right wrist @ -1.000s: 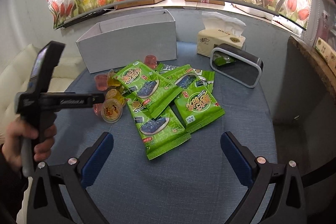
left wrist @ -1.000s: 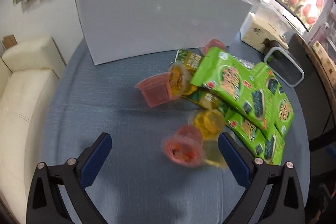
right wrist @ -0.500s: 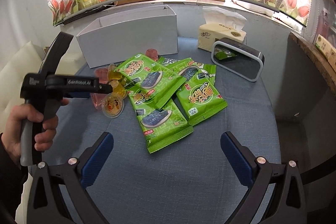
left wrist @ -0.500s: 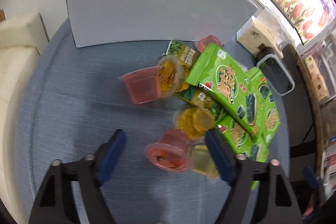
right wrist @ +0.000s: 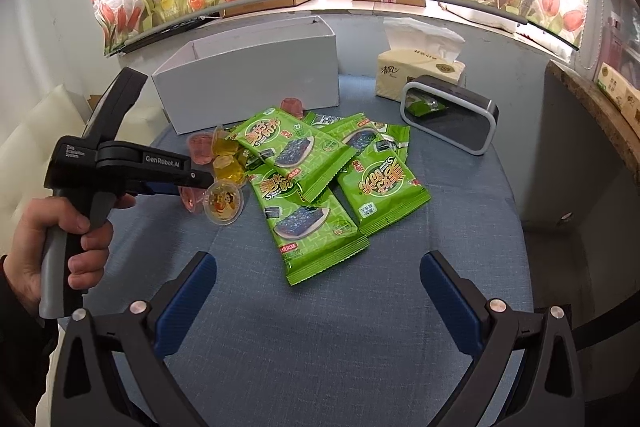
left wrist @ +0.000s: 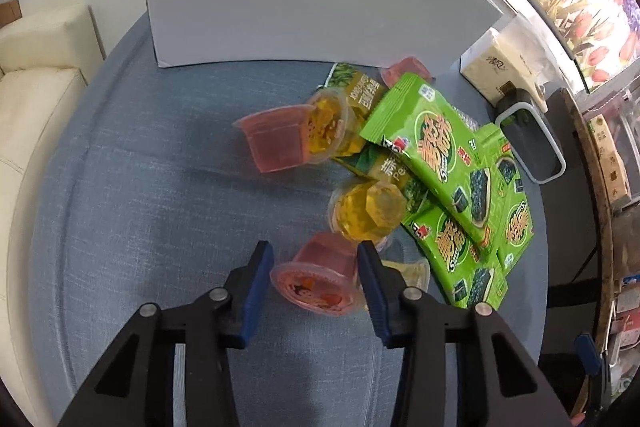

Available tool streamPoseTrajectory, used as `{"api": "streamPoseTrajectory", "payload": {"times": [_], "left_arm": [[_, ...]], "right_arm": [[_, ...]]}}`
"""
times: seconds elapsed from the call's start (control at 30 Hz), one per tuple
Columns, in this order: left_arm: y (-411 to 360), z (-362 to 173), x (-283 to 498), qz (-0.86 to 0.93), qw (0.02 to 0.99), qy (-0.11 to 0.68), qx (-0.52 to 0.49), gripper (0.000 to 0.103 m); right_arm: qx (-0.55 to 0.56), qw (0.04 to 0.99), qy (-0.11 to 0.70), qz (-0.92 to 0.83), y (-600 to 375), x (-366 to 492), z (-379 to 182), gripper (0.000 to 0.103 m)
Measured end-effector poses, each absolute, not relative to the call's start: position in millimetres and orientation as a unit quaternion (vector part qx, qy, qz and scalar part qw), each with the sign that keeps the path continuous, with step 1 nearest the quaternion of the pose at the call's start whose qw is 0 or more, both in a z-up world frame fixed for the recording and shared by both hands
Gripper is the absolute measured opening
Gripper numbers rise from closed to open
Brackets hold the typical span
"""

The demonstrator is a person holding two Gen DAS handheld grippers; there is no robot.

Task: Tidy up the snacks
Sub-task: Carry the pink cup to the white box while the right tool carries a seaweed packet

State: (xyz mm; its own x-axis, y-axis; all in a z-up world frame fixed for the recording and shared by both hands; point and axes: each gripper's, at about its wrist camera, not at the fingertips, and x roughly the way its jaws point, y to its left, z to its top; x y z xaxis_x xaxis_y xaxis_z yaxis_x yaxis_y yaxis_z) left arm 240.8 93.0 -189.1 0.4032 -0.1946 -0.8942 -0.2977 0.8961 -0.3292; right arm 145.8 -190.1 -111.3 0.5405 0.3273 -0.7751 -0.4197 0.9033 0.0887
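Note:
My left gripper (left wrist: 316, 265) is shut on a red jelly cup (left wrist: 320, 277) lying on its side on the blue tablecloth. A yellow jelly cup (left wrist: 368, 213) sits just beyond it, and another red cup (left wrist: 276, 143) with a yellow cup (left wrist: 326, 125) lies farther on. Several green seaweed snack packs (left wrist: 440, 155) are piled to the right. In the right wrist view the left gripper (right wrist: 188, 183) is at the cups beside the packs (right wrist: 304, 183). My right gripper (right wrist: 318, 291) is open and empty, above bare cloth in front of the packs.
A white open box (right wrist: 248, 75) stands at the back of the table. A tissue box (right wrist: 420, 71) and a grey-framed black device (right wrist: 450, 117) stand at the back right. A cream sofa (left wrist: 36, 67) lies left of the table.
My left gripper has moved forward and down and closed its fingers onto the red jelly cup. The right gripper has barely moved.

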Motion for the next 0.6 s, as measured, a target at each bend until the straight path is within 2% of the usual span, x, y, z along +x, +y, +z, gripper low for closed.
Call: {"api": "streamPoseTrajectory", "payload": {"times": [0.33, 0.6], "left_arm": [[76.7, -136.4, 208.1, 0.033, 0.861, 0.484, -0.152, 0.048], [77.1, -102.3, 166.2, 0.021, 0.884, 0.453, -0.112, 0.048]], "right_arm": [[-0.077, 0.877, 0.422, 0.216, -180.9, 158.9, -120.6, 0.103], [-0.158, 0.842, 0.446, 0.258, -122.8, 241.2, -151.3, 0.103]]}}
